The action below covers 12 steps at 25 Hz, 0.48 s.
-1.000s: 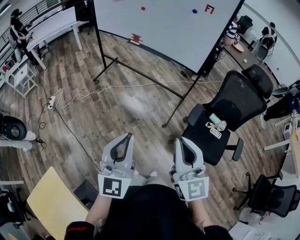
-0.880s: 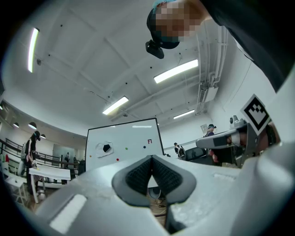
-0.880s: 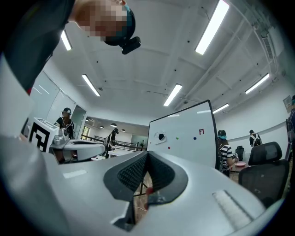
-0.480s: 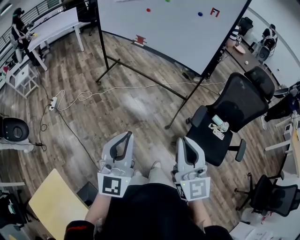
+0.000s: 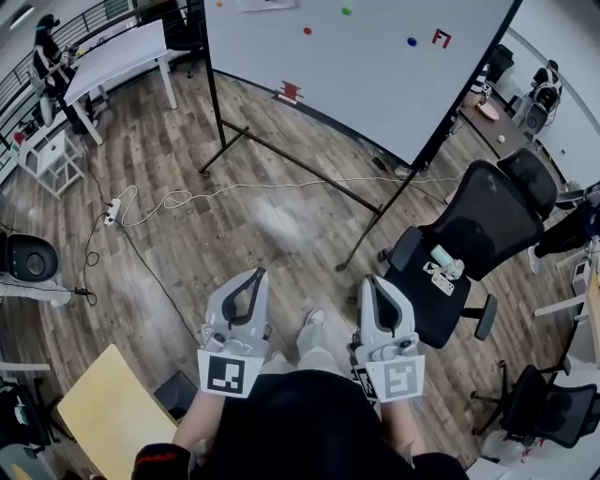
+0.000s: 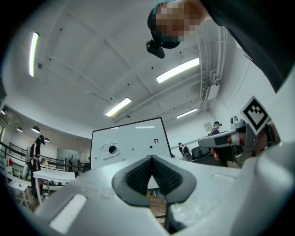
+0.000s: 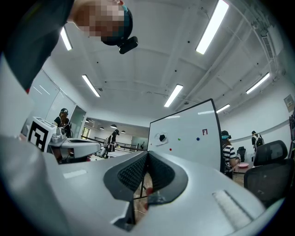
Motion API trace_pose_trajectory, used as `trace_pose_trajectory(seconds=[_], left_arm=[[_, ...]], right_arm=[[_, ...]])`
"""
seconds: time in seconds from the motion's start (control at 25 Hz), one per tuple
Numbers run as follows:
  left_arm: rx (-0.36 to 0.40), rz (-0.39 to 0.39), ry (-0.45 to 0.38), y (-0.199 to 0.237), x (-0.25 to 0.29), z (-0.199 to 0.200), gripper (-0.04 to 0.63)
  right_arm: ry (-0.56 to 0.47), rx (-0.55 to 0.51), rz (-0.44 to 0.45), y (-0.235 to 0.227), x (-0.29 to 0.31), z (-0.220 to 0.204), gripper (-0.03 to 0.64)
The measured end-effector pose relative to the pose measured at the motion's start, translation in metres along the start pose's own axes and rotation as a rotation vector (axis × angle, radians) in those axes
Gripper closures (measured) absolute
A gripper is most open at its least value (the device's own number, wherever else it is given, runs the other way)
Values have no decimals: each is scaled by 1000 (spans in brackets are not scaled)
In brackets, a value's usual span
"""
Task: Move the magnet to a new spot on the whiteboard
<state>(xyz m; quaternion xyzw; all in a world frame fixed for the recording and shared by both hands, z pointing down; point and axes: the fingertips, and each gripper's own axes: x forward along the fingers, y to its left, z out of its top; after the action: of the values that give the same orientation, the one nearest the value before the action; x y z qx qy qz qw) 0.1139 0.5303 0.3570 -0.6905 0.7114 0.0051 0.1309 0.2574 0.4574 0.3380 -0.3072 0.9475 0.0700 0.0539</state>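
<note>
The whiteboard [image 5: 366, 56] stands on a black frame ahead of me, across the wooden floor. Small round magnets sit on it: a red one [image 5: 307, 31], a green one [image 5: 346, 11] and a blue one [image 5: 411, 41], beside a red mark [image 5: 442, 37]. My left gripper [image 5: 257, 274] and right gripper [image 5: 368, 281] are held low in front of my body, far from the board. Both are shut with nothing between the pads. In the left gripper view, the left gripper [image 6: 151, 159] faces the whiteboard [image 6: 126, 145]. The right gripper [image 7: 147, 154] also faces the whiteboard [image 7: 184, 138].
A black office chair [image 5: 478, 216] with small items on its seat stands to the right of my path. The board's stand legs [image 5: 300, 164] and a white cable [image 5: 187, 197] lie across the floor. White tables [image 5: 112, 56] and a person are far left; a yellow table [image 5: 103, 403] is near left.
The whiteboard has drifted lower and larger in the head view as I move toward it. Both grippers stay shut, held the same way in front of me.
</note>
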Motion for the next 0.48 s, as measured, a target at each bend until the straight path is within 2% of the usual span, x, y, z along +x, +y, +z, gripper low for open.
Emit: trace_pose_trajectory(seconds=[0.48], left_arm=[[11, 25, 23, 18, 56, -22, 594]], right_arm=[[11, 14, 41, -33, 57, -21, 615]])
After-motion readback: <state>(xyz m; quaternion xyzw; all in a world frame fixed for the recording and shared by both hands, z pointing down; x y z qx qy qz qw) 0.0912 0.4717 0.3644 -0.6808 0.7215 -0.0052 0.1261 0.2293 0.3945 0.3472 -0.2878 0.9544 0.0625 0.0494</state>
